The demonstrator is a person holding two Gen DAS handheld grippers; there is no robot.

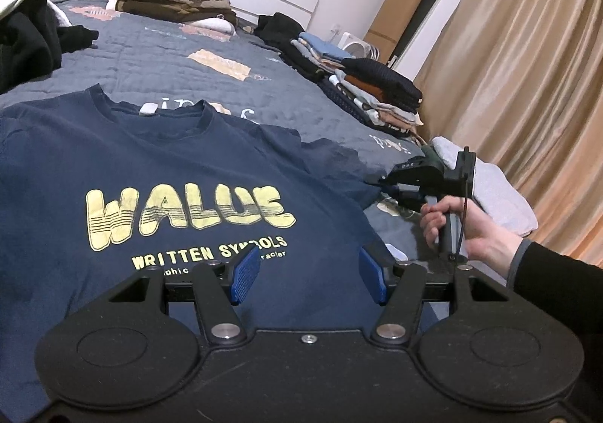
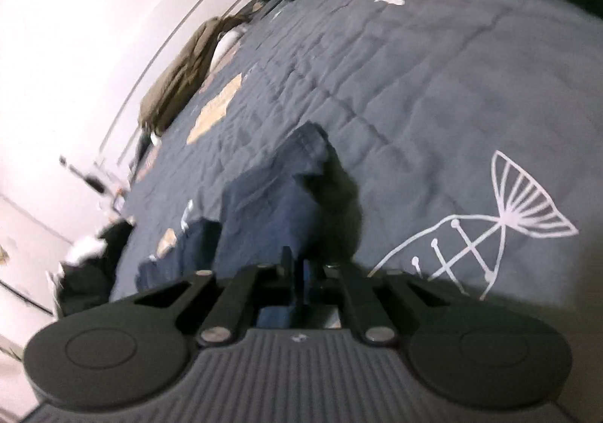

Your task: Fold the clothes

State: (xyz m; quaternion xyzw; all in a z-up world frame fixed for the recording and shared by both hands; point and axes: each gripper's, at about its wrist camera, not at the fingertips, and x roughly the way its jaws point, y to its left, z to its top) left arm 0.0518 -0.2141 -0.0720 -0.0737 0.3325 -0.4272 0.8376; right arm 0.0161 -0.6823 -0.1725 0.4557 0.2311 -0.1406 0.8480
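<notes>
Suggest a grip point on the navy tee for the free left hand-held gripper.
Take the navy tee at its other sleeve edge, coming in low from that side: it lies flat, print up, so only edges give a pinchable fold. The left hand-held gripper is open above the chest; the right hand-held gripper already pinches a sleeve.

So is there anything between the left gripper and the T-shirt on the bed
Nothing visible. The left gripper hangs open right above the front of the navy T-shirt, with only air under its blue pads. The right gripper is off at the sleeve, shut on it, well clear of the left one's path.
</notes>
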